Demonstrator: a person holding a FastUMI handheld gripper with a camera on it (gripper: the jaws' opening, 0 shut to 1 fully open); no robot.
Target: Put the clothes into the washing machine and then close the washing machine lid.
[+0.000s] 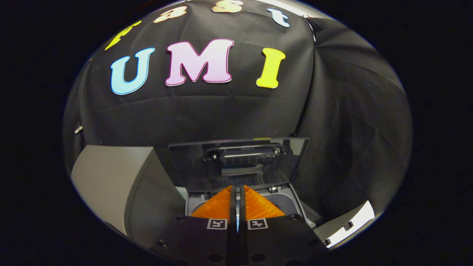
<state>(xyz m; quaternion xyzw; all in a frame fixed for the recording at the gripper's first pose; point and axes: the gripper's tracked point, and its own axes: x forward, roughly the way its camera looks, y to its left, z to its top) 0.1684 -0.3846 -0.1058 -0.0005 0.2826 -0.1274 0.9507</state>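
Observation:
My gripper [237, 189] hangs above the small washing machine [288, 201], its two fingers pressed together with nothing visible between them. The machine's dark see-through lid [192, 162] stands upright just beyond the fingertips, its handle [244, 151] facing me. The grey top of the machine shows to both sides of the fingers; the tub opening lies hidden beneath them. No clothes are in sight.
A large grey box-shaped body [111, 181] stands to the left of the machine. A white ledge [351, 225] runs at the lower right. The booth's black cloth wall [351, 111] closes off the back and right.

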